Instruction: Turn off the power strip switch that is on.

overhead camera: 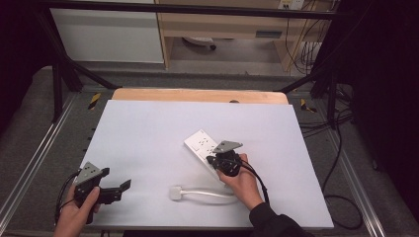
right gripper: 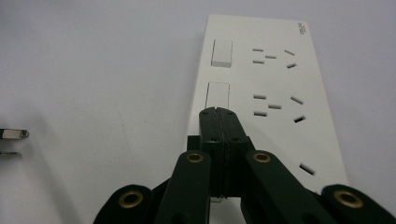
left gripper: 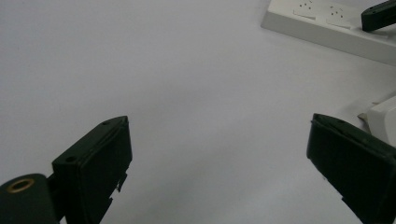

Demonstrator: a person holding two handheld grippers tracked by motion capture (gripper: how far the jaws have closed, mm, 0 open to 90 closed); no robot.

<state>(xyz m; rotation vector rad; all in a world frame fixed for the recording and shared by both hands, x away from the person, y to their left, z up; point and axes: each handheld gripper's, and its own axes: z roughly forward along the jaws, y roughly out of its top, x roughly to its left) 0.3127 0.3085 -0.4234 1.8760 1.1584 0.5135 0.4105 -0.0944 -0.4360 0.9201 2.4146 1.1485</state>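
On the white bench, right of centre: one white power strip, lying flat and set at a slant, with two rocker switches down one side and rows of socket holes beside them.

Over the near end of the power strip: right gripper, fingers pressed together with nothing between them, tips resting at or just above the nearer switch; contact cannot be told. Held by the person's right hand, dark sleeve behind.

Just nearer the person than the power strip: white cable ending in a white plug, lying loose on the bench, metal pins bare.

Well to the left of the power strip, near the bench's front edge: left gripper, fingers spread wide and empty, aimed across the bench toward the power strip. Held by the left hand.

Beyond the power strip, at the far edge: a strip of bare wood.
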